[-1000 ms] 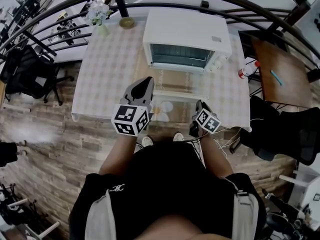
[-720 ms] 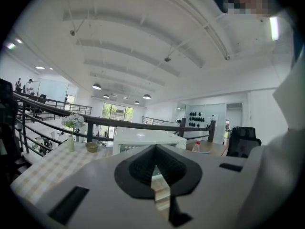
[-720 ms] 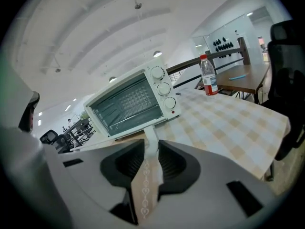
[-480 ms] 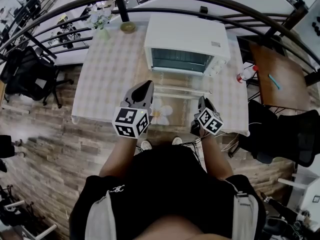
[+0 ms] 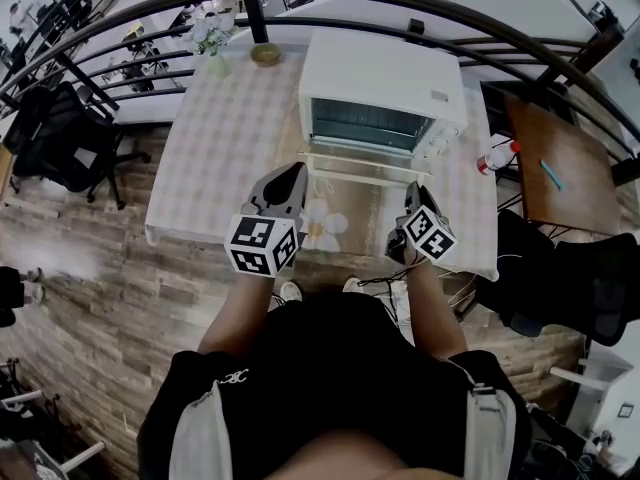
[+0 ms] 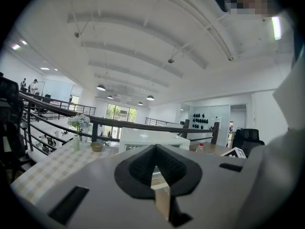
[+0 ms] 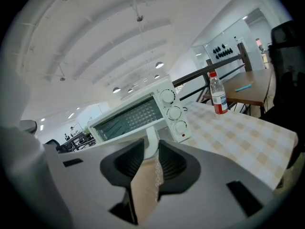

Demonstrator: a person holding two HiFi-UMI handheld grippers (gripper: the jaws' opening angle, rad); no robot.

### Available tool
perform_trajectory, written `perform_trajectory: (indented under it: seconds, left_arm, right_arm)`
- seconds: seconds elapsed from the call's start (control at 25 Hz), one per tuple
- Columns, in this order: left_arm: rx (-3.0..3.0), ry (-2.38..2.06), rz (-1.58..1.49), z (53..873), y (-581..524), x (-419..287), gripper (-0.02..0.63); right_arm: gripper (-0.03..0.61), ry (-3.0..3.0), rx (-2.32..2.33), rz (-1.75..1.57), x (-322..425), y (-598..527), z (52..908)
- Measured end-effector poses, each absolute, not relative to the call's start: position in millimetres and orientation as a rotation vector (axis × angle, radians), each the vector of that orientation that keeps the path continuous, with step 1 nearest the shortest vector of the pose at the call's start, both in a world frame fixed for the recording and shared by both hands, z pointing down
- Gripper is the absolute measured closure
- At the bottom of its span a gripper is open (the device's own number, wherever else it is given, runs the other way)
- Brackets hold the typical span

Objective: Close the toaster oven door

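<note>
Toaster oven (image 5: 385, 73), white, sits at 12 o'clock on the checked table (image 5: 215, 148), with its front facing the person. Oven door (image 5: 360, 166) is not closed: it hangs out from the bottom edge, tilted partway up, and the cavity shows above it. Three dials (image 7: 174, 112) run down the front at 3 o'clock of the window.

Right gripper (image 5: 413, 193) is at 5 o'clock of the oven, by the door's right end. In the right gripper view the white door handle (image 7: 151, 140) stands between the two pads, which are clamped on it. The jaws have just eased slightly wider, handle still between them.

Left gripper (image 5: 297, 172) hovers at 9 o'clock of the right one, over the table just off the door's left end. Its tips are pressed together with nothing between them, and it touches nothing.

Vase of flowers (image 5: 212, 38) and small bowl (image 5: 265, 54) stand at 10 to 11 o'clock of the oven, near the table's far edge. Red-capped bottle (image 5: 497, 158) is at 3 o'clock of the door, on the table's right edge. Wooden side table (image 5: 560, 158) is beyond that, at 3 o'clock. A dark railing (image 5: 150, 28) curves round the far side.
</note>
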State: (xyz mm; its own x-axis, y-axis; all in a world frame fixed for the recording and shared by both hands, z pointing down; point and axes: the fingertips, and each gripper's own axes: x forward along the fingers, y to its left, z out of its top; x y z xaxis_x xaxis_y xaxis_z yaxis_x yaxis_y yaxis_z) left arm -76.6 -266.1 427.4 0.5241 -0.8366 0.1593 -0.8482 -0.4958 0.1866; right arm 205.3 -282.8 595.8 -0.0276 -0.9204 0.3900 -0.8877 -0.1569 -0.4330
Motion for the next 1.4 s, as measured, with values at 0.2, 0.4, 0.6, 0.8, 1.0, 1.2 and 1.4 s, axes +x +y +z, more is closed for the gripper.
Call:
perform_trajectory:
  seconds: [0.2,0.4,0.6,0.8,1.0,1.2,1.4]
  left_arm:
    - [2.516,-1.432,0.068,429,-267,-80,0.601]
    - [2.518,-1.431,0.065,428,-268,-78,0.601]
    - [2.521,-1.426,0.064,428,-268,-75,0.601]
    - [2.517,-1.428,0.066,429,-267,-77,0.601]
    - [2.506,-1.442,0.070,430,-268,-85,0.601]
    - [2.498,-1.455,0.067,430,-269,-89,0.601]
    - [2.497,-1.469,0.059,429,-272,-93,0.601]
  right_arm:
    - [0.485,2.024,-2.169,-0.896,205,-300,577]
    - [0.483,2.077,-2.192,-0.858,205,-314,564]
    - [0.482,2.087,-2.212,-0.834,206,-328,556]
    - [0.482,2.113,-2.226,-0.786,209,-344,543]
    - [0.482,2.121,-2.278,-0.763,211,-362,535]
    - [0.482,2.124,-2.296,-0.758,213,-378,528]
    - [0.482,2.127,-2.295,-0.762,217,-393,523]
